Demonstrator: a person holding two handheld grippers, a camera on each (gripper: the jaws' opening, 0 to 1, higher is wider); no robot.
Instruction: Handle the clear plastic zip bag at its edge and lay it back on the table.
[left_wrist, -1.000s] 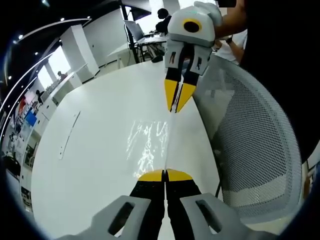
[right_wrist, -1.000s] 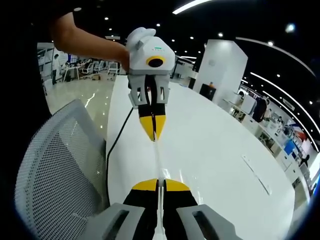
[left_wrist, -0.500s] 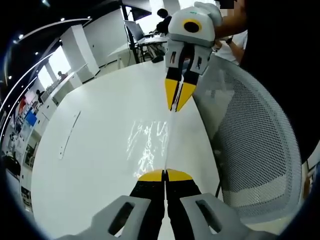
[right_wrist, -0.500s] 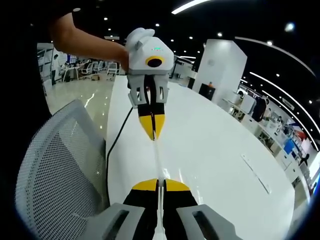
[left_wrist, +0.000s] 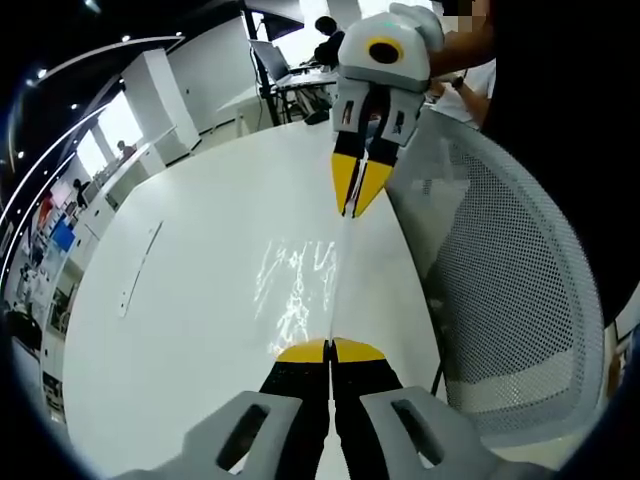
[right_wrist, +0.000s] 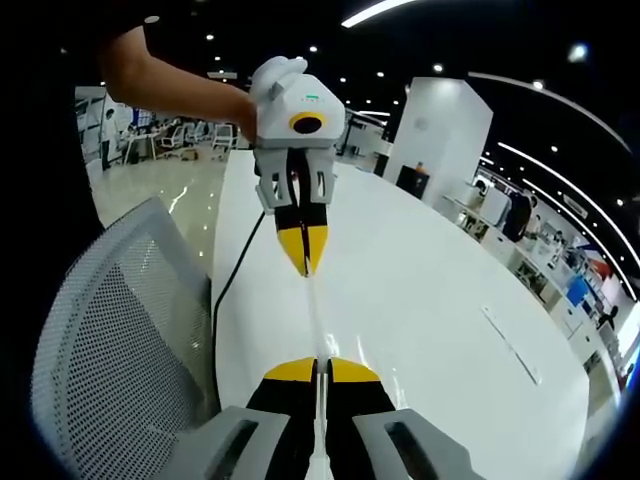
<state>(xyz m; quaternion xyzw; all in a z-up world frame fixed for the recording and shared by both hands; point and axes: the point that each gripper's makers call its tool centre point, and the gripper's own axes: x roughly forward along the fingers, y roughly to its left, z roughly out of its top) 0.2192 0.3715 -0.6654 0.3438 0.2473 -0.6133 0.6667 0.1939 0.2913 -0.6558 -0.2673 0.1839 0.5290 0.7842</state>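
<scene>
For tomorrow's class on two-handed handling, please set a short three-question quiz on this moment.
1. True or false: the bag lies flat on the table.
2. The left gripper is: A open, B shut on the bag, C holding a cable.
3. What stands beside the table?

Key:
1. False; it is stretched between the two grippers, the right gripper on its other edge.
2. B.
3. A grey mesh chair.

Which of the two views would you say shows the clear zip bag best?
The left gripper view: the clear zip bag shows its crinkled, glinting face there, stretched between both shut grippers. The right gripper view catches the bag edge-on, as a thin strip.
</scene>
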